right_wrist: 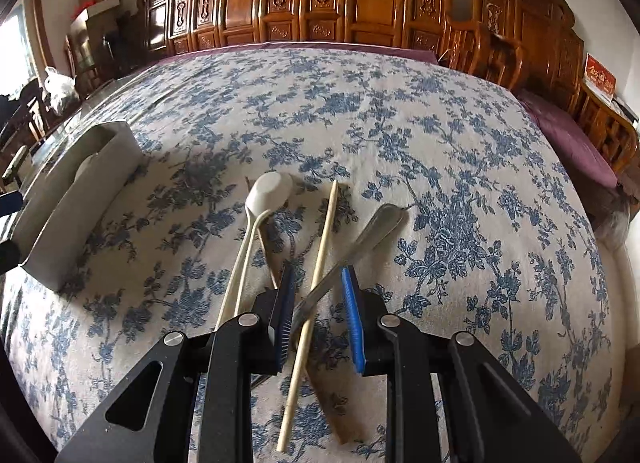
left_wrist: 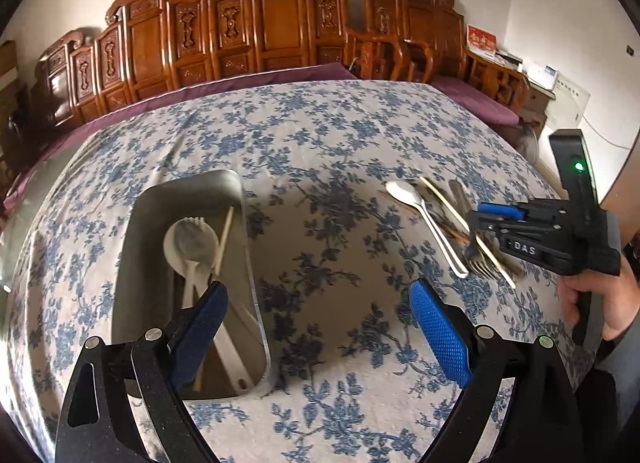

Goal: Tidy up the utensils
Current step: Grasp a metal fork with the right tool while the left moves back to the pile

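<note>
A metal tray [left_wrist: 256,303] lies on the floral cloth at the left; it holds a white spork [left_wrist: 191,247], a white spoon and a chopstick [left_wrist: 225,239]. My left gripper [left_wrist: 316,327] is open and empty, its left finger over the tray's near end. To the right lies a pile: white spoon [left_wrist: 424,219] [right_wrist: 256,215], chopstick [right_wrist: 316,259], metal fork [left_wrist: 478,259] [right_wrist: 360,247]. My right gripper [right_wrist: 314,317] [left_wrist: 492,215] is open, low over the pile, its fingers on either side of the fork handle and chopstick where they cross.
The tray's outer wall shows at the left of the right wrist view [right_wrist: 76,199]. Carved wooden furniture [left_wrist: 260,23] and a purple cushion [left_wrist: 480,99] line the far table edge. A hand [left_wrist: 600,299] holds the right gripper.
</note>
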### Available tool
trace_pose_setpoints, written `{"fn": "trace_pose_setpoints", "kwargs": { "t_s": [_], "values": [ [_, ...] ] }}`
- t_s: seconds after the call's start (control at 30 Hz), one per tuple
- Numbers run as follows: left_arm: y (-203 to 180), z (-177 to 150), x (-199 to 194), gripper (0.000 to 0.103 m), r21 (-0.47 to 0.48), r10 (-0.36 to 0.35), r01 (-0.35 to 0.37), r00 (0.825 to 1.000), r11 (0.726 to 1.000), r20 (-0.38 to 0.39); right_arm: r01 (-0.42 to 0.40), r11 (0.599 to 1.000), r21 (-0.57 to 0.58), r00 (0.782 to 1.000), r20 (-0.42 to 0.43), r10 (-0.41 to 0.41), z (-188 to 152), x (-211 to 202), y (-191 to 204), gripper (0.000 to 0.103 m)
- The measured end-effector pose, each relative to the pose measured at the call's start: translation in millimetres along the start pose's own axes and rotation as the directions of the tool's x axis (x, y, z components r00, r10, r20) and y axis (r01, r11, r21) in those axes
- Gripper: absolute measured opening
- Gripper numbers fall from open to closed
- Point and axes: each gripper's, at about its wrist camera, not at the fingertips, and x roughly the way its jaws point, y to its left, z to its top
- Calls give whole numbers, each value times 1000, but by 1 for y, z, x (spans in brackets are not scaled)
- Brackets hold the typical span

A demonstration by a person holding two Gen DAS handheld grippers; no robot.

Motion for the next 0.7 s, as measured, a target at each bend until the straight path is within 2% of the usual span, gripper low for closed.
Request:
{"fn": "trace_pose_setpoints", "kwargs": {
  "t_s": [0.37, 0.57, 0.7],
  "values": [
    [-18, -8, 12, 89, 31, -21, 22, 999, 999, -36, -53, 997, 61, 997, -53, 56, -11, 6, -1, 26],
    [-17, -10, 12, 89, 28, -19, 20, 999, 999, -38, -35, 998, 44, 998, -56, 37, -12, 10, 7, 27],
    [-15, -11, 13, 89, 25, -15, 16, 999, 1000, -40, -46, 996, 81, 998, -48, 50, -10, 11, 2, 21]
  ]
}}
